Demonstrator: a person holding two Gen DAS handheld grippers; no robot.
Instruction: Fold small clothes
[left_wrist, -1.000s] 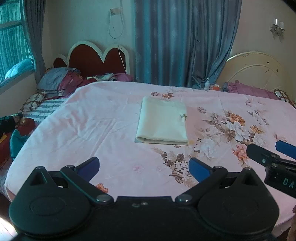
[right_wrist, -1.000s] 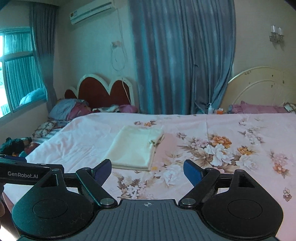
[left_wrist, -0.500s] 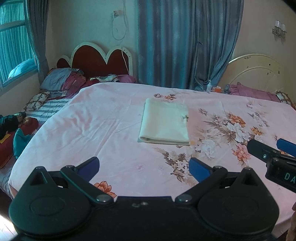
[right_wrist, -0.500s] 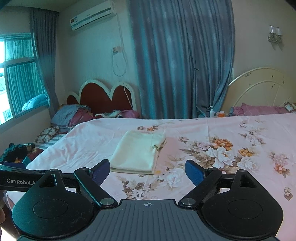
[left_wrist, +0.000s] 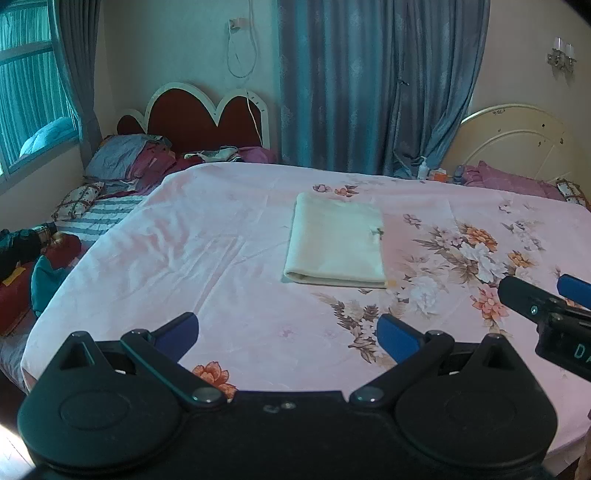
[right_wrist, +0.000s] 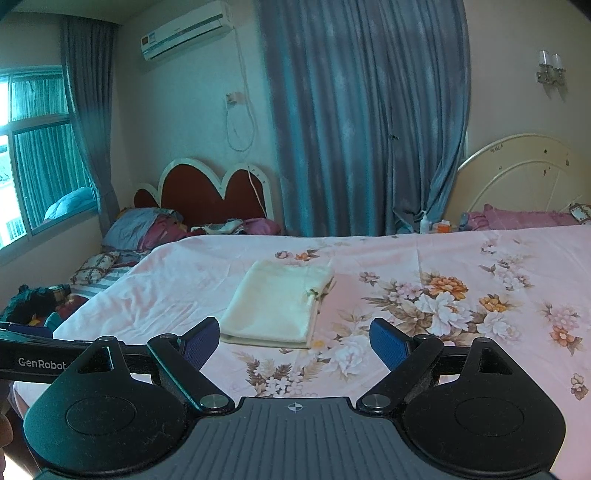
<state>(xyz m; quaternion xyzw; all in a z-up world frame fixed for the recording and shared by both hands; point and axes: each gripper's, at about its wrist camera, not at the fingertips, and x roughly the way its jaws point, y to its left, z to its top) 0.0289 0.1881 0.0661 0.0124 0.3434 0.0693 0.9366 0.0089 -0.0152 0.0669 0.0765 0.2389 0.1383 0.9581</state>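
beyond hand-held gripper (right_wrist: 293, 338), folded cloth (right_wrist: 275, 304), untouched

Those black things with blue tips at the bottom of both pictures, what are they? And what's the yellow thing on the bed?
They are two grabbing tools, one in each of a person's hands, each carrying a camera that looks out along its fingers. One picture comes from the left gripper, the other from the right gripper. Both are open and hold nothing. The yellow thing is a small folded cloth lying flat on the pink flowered bedsheet, beyond both tools. In the left picture, the right tool peeks in at the edge.
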